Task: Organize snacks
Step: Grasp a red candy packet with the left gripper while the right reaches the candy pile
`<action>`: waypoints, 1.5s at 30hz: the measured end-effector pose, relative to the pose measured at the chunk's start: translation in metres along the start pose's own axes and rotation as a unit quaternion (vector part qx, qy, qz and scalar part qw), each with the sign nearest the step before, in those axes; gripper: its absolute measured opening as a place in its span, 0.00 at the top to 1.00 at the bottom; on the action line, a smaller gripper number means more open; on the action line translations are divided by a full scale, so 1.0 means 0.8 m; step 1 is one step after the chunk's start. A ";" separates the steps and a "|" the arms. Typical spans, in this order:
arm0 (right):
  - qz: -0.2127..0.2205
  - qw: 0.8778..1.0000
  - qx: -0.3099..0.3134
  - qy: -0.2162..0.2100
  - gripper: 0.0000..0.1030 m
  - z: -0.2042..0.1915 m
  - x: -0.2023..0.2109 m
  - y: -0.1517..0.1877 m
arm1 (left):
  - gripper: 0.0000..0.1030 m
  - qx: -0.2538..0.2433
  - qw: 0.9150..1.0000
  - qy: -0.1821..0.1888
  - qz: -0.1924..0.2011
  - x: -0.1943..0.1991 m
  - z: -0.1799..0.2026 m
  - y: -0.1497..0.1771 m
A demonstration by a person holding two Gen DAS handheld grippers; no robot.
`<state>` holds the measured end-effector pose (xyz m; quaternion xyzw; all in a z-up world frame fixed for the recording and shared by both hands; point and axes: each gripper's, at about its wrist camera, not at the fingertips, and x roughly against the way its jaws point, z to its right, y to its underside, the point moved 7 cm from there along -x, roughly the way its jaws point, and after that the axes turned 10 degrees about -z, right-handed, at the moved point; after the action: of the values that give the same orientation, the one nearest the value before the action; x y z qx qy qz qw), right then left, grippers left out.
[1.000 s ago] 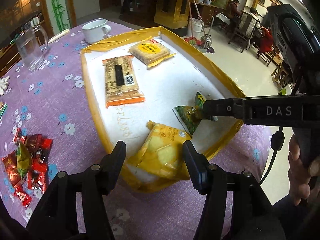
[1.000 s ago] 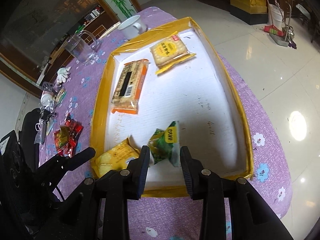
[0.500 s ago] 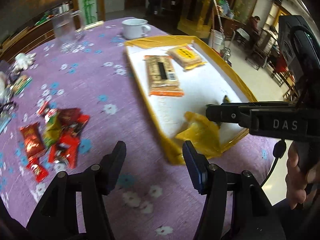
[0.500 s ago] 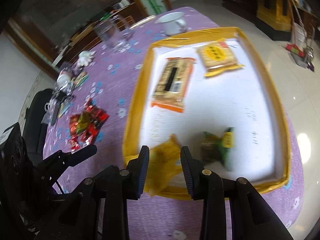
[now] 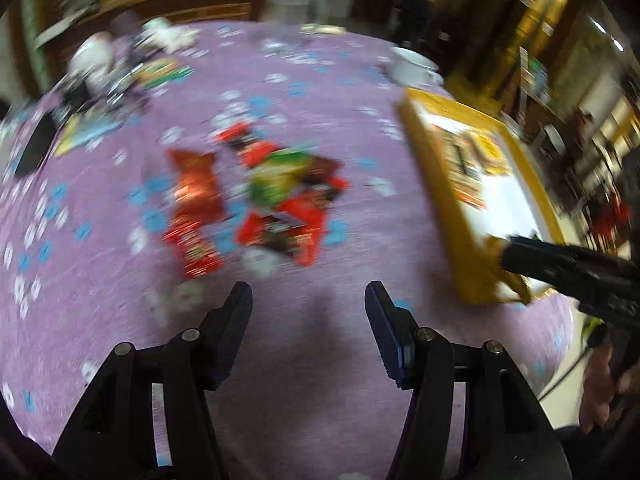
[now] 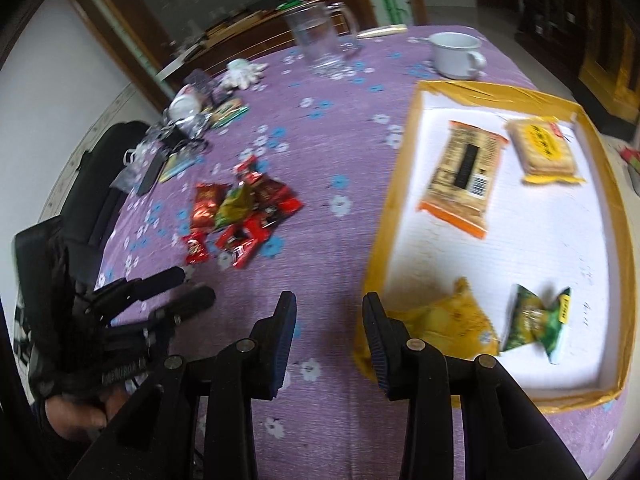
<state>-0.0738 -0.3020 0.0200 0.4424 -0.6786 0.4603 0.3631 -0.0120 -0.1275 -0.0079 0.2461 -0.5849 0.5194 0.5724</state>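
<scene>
Hovering empty and apart-fingered over the purple floral tablecloth, left gripper and right gripper, with red snack packets heaped beyond and four packets inside the yellow-rimmed tray.

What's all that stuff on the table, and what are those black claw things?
Tablecloth: one, purple with flowers, covers the table.
Tray: one, white with yellow rim, right side.
Cracker packs: two, orange and yellow, far end of tray.
Yellow bag: one, near corner of tray.
Green bag: one, beside the yellow bag.
Small snacks: a pile, mostly red, one green, on the cloth left of tray.
Mug: one, white, beyond the tray.
Jug: one, clear, far edge.
Clutter: mixed, far left, too blurred to name.
Left gripper: black, open, empty.
Right gripper: black, open, empty.
</scene>
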 end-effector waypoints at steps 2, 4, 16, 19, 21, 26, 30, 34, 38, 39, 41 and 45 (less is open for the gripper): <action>-0.002 1.000 0.009 -0.002 0.64 -0.006 -0.002 0.000 | 0.44 0.034 0.999 -0.005 -0.001 -0.003 -0.027 0.001; -0.004 1.000 0.015 0.000 0.64 -0.010 -0.003 0.000 | 0.44 0.069 0.998 -0.008 0.001 -0.005 -0.051 0.001; -0.003 1.000 0.000 0.015 0.63 0.022 0.008 0.008 | 0.62 0.082 0.995 -0.057 0.002 -0.044 -0.082 -0.032; 0.000 1.000 -0.005 0.020 0.63 0.030 0.011 0.009 | 0.67 0.084 0.994 -0.063 -0.002 -0.054 -0.087 -0.037; 0.002 1.000 -0.009 0.023 0.63 0.035 0.014 0.009 | 0.71 0.074 0.994 -0.077 0.008 -0.056 -0.088 -0.041; 0.001 1.000 -0.011 0.021 0.61 0.038 0.012 0.006 | 0.78 0.071 0.993 -0.090 0.014 -0.055 -0.089 -0.039; -0.002 1.000 0.004 0.012 0.61 0.024 0.007 -0.002 | 0.81 0.063 0.993 -0.097 0.016 -0.049 -0.085 -0.020; -0.022 0.999 0.008 -0.035 0.61 -0.002 -0.006 -0.018 | 0.81 0.062 0.994 -0.089 0.014 -0.038 -0.085 0.001; -0.059 0.994 -0.009 -0.092 0.60 -0.032 -0.032 -0.040 | 0.81 0.064 0.995 -0.069 0.013 -0.030 -0.092 0.022; -0.063 0.993 -0.008 -0.097 0.60 -0.040 -0.037 -0.045 | 0.82 0.063 0.996 -0.065 0.013 -0.027 -0.093 0.027; -0.068 0.992 -0.006 -0.107 0.58 -0.058 -0.049 -0.059 | 0.82 0.060 0.996 -0.059 0.011 -0.024 -0.096 0.035; -0.070 0.991 -0.004 -0.114 0.51 -0.092 -0.076 -0.092 | 0.83 0.057 0.997 -0.052 0.011 -0.015 -0.103 0.052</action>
<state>0.0223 -0.2300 0.0109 0.5373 -0.6848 0.3775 0.3161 -0.0122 -0.0440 -0.0484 0.2985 -0.5862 0.5445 0.5204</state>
